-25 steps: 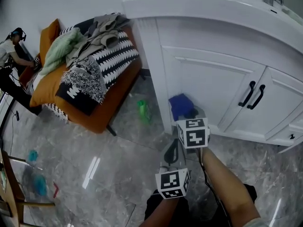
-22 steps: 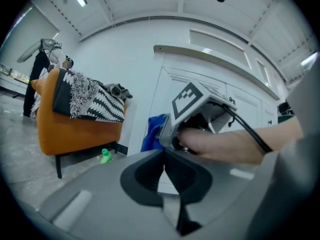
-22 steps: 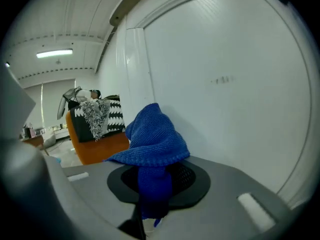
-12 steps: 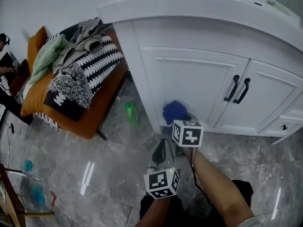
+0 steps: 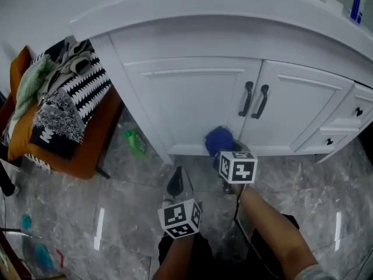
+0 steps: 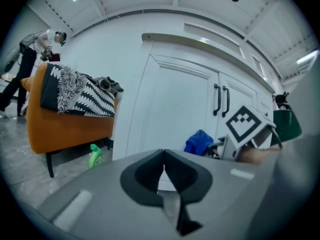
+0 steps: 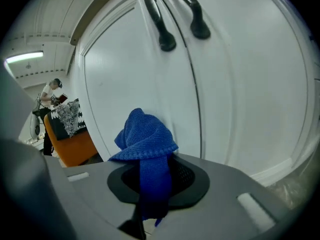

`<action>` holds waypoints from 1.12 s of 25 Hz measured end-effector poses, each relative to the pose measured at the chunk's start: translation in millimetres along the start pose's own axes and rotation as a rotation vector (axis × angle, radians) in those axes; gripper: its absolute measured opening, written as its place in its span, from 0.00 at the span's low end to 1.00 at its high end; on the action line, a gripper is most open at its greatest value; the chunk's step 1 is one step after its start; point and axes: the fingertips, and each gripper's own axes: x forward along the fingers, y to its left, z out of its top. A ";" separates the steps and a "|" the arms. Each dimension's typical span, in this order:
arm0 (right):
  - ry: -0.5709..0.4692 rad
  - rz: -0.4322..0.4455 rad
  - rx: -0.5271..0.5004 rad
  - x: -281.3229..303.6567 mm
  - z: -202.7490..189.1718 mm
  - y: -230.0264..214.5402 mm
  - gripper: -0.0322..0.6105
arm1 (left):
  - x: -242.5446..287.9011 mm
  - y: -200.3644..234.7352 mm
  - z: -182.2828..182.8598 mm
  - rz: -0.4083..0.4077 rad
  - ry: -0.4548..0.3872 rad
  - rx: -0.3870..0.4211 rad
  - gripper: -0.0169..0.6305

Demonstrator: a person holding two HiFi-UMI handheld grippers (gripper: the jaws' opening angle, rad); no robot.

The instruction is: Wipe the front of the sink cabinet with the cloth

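Observation:
The white sink cabinet (image 5: 192, 98) has two doors with black handles (image 5: 254, 100) at their meeting edge. My right gripper (image 5: 224, 150) is shut on a bunched blue cloth (image 5: 219, 140), which presses low against the left door near the centre seam. In the right gripper view the blue cloth (image 7: 145, 139) bulges out of the shut jaws, right up against the white door (image 7: 130, 79), with the handles (image 7: 177, 16) above. My left gripper (image 5: 175, 182) hangs back over the floor, shut and holding nothing; its jaws (image 6: 164, 176) meet with nothing between them.
An orange bench (image 5: 70, 150) piled with patterned blankets stands left of the cabinet. A green bottle (image 5: 135, 142) lies on the grey marble floor (image 5: 116, 214) beside it. Drawers with black knobs (image 5: 356, 112) sit at the cabinet's right. A person (image 6: 30, 59) stands far left.
The right gripper has carried the cloth rightwards along the cabinet's bottom, from the left corner to near the centre seam. The head view has followed it to the right.

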 end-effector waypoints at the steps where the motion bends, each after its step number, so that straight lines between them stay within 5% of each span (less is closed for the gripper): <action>1: -0.002 -0.005 -0.009 -3.4 0.5 -5.2 0.16 | 2.2 -2.6 -1.2 -0.003 0.004 0.005 0.04; 11: -0.006 -0.098 -0.028 -37.2 -1.8 -82.4 0.17 | 17.0 -41.5 -11.7 -0.059 0.035 0.050 0.04; 17: 0.029 -0.261 0.173 -58.5 -15.0 -171.7 0.17 | 23.0 -61.2 -17.0 -0.085 0.049 0.080 0.04; 23: 0.038 -0.398 0.160 -84.3 -21.7 -252.1 0.17 | 32.9 -77.1 -21.7 -0.108 0.067 0.108 0.04; 28: 0.031 -0.359 0.020 -93.5 -1.8 -281.9 0.17 | 40.5 -87.1 -16.5 -0.122 0.061 0.145 0.04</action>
